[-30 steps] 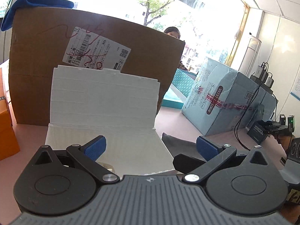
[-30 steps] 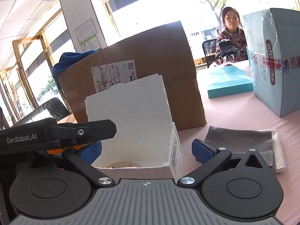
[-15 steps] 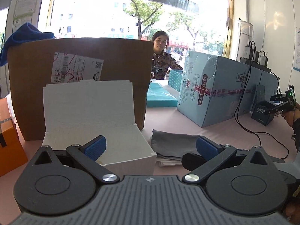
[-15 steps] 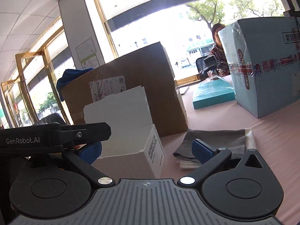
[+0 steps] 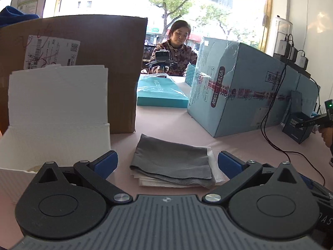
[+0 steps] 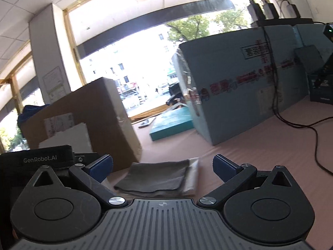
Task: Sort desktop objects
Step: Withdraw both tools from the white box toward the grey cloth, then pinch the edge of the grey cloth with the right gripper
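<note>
An office or stockroom — taped shipping cartons (image 5: 245, 87) on a pink table (image 5: 170, 125), big street windows (image 6: 133, 62).

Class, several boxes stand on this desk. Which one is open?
The white box, left of the grey cloth: its lid stands up. The brown carton and taped blue carton look closed.

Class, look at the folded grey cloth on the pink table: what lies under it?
Under the folded grey cloth, white folded paper or tissue shows at its right and front edges. Anything beneath the cloth's middle is covered.

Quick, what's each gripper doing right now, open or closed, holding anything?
Left gripper: open, holding nothing, aimed at the grey cloth.
Right gripper: open, holding nothing, also facing the cloth.
</note>
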The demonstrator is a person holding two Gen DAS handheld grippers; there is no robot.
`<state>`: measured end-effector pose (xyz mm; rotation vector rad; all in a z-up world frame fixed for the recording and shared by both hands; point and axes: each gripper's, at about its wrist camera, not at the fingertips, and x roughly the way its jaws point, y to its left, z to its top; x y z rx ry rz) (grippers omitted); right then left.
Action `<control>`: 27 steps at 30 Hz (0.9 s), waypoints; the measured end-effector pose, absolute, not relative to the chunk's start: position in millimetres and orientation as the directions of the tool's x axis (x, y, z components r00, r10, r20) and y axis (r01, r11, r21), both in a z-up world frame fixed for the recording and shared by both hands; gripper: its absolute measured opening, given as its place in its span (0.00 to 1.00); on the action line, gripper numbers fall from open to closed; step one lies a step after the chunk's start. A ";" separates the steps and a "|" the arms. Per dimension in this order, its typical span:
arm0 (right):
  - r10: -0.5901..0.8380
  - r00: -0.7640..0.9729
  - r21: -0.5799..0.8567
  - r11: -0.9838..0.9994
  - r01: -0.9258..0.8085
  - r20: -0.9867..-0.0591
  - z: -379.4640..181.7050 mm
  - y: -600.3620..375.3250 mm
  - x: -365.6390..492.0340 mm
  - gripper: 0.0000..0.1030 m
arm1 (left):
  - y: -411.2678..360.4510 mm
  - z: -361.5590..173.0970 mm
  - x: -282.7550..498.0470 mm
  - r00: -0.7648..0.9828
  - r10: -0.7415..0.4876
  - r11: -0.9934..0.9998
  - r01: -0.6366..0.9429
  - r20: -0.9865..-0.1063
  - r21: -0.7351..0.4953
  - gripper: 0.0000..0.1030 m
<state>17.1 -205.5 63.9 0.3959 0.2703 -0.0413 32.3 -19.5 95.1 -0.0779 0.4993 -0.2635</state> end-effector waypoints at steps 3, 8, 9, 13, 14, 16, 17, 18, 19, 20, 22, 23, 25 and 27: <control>-0.064 0.938 0.405 0.890 0.208 -0.341 46.5 -232.1 27.8 1.00 | -43.4 67.0 47.0 0.822 -0.264 0.965 0.229 -0.504 -0.132 1.00; -0.211 0.854 0.256 0.895 0.364 -0.475 16.2 -242.2 47.3 1.00 | -56.5 23.1 63.6 0.795 -0.229 0.971 0.226 -0.562 -0.077 1.00; -0.233 0.838 0.221 0.898 0.380 -0.493 12.0 -240.2 53.3 1.00 | -55.4 18.1 66.8 0.795 -0.206 0.976 0.208 -0.571 -0.063 1.00; -0.143 0.864 0.274 0.912 0.304 -0.482 11.9 -236.0 74.5 1.00 | -49.9 0.4 76.5 0.785 -0.153 0.986 0.164 -0.601 -0.036 0.99; -0.126 0.880 0.279 0.920 0.276 -0.458 17.5 -232.0 79.9 1.00 | -47.8 -2.4 77.1 0.778 -0.165 0.984 0.171 -0.607 -0.049 0.99; -0.025 0.906 0.327 0.928 0.178 -0.423 31.2 -225.5 98.7 1.00 | -47.0 -5.8 79.1 0.772 -0.170 0.983 0.177 -0.612 -0.049 1.00; 0.026 0.915 0.350 0.928 0.128 -0.403 38.1 -222.2 108.2 1.00 | -48.1 -6.9 79.5 0.770 -0.170 0.982 0.182 -0.614 -0.044 1.00; 0.076 0.921 0.374 0.924 0.080 -0.383 44.6 -219.2 117.5 1.00 | -48.3 -7.1 79.8 0.769 -0.174 0.981 0.187 -0.615 -0.044 1.00; 0.112 0.924 0.416 0.908 0.055 -0.367 47.1 -219.4 126.2 1.00 | -48.4 -7.2 80.0 0.768 -0.178 0.980 0.192 -0.615 -0.044 1.00; 0.147 0.925 0.457 0.889 0.032 -0.349 49.4 -219.8 134.8 1.00 | -48.5 -7.3 80.0 0.768 -0.179 0.980 0.193 -0.615 -0.044 1.00; 0.227 0.914 0.531 0.847 -0.015 -0.337 47.5 -222.7 152.7 0.98 | -49.6 -7.3 80.5 0.767 -0.176 0.980 0.194 -0.617 -0.039 1.00; 0.253 0.907 0.553 0.833 -0.026 -0.337 44.0 -223.7 159.3 0.97 | -51.0 -7.5 80.7 0.766 -0.171 0.981 0.194 -0.620 -0.031 1.00; 0.258 0.895 0.559 0.829 -0.011 -0.364 32.9 -225.6 167.5 0.94 | -53.1 -7.9 81.0 0.766 -0.162 0.981 0.194 -0.623 -0.016 1.00; 0.256 0.875 0.552 0.834 0.016 -0.411 20.3 -230.4 174.7 0.84 | -53.8 -7.9 81.7 0.766 -0.159 0.981 0.194 -0.624 -0.011 1.00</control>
